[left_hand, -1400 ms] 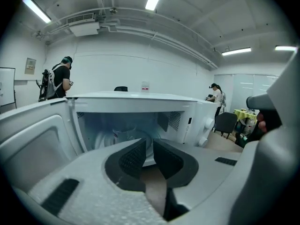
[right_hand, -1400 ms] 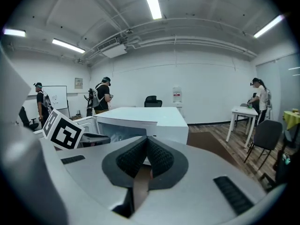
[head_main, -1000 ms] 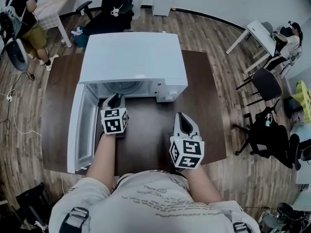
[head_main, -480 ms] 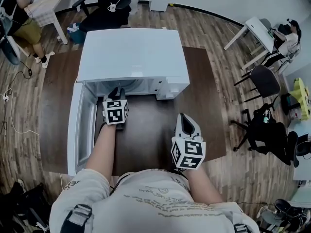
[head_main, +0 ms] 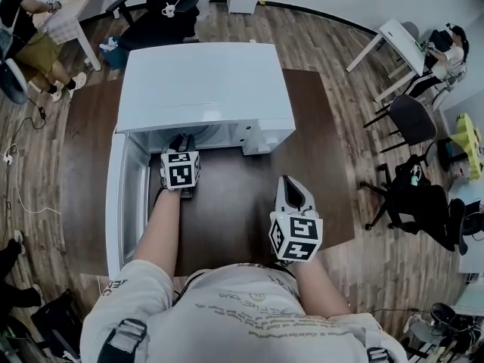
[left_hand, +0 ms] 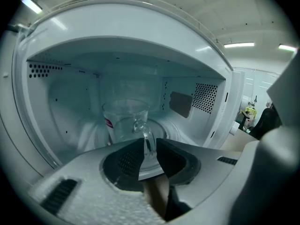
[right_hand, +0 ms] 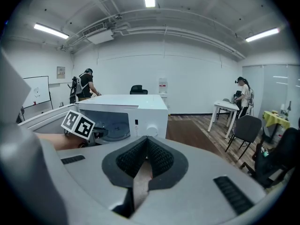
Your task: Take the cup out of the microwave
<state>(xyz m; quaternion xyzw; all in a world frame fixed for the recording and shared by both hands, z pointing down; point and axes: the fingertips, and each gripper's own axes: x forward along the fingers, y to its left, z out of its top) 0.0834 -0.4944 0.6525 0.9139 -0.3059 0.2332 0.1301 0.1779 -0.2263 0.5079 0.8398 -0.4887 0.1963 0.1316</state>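
Dark brown tabletop (head_main: 318,165) carries a white microwave (head_main: 204,85) whose door (head_main: 125,203) hangs wide open on the person's left. Inside the chamber a clear glass cup (left_hand: 124,121) with a red mark on its side stands upright on the round plate (left_hand: 176,128), its handle turned toward the opening. The left gripper (head_main: 181,144) reaches into the mouth of the microwave, and its fingers (left_hand: 129,158) are drawn in close, pinching the cup's handle between their tips. The right gripper (head_main: 291,191) hangs over the tabletop, well apart from the microwave and nearer the person. Its fingers (right_hand: 161,161) are pressed together with nothing between them.
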